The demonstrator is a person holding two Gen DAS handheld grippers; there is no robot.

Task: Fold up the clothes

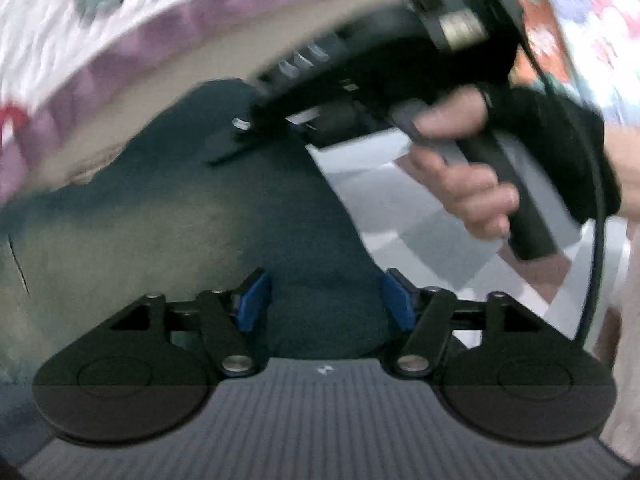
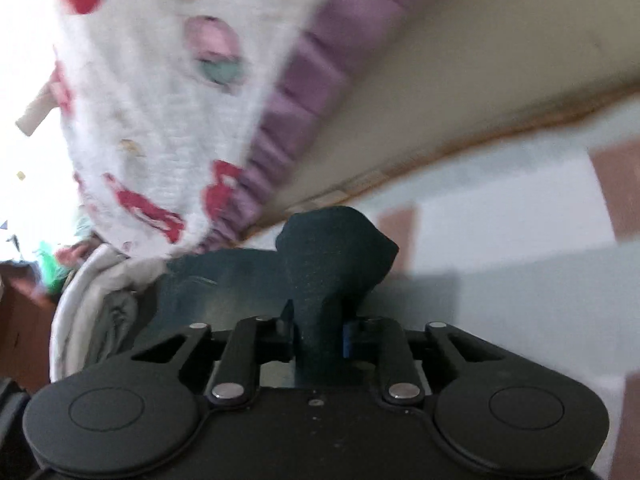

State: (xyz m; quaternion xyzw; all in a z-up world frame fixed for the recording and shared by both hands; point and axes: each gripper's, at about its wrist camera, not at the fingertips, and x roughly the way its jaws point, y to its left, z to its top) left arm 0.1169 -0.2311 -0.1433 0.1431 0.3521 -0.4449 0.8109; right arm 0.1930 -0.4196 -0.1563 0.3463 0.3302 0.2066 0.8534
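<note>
A dark teal garment (image 1: 192, 208) hangs and spreads below the bed's edge in the left wrist view. My left gripper (image 1: 326, 300) stands open over it, its blue pads (image 1: 252, 300) wide apart with the cloth behind them, not pinched. In the right wrist view a bunched fold of the same dark garment (image 2: 336, 248) rises between the fingers of my right gripper (image 2: 318, 338), which is shut on it. The right gripper's black body, held by a person's hand (image 1: 464, 168), also shows at the upper right of the left wrist view.
A white bedspread (image 2: 160, 120) with red and pink prints and a purple frill hangs over a beige mattress side (image 2: 460, 80). Grey, white and brown floor tiles (image 2: 520, 260) lie below. A pale bundle of cloth (image 2: 104, 304) sits at the left.
</note>
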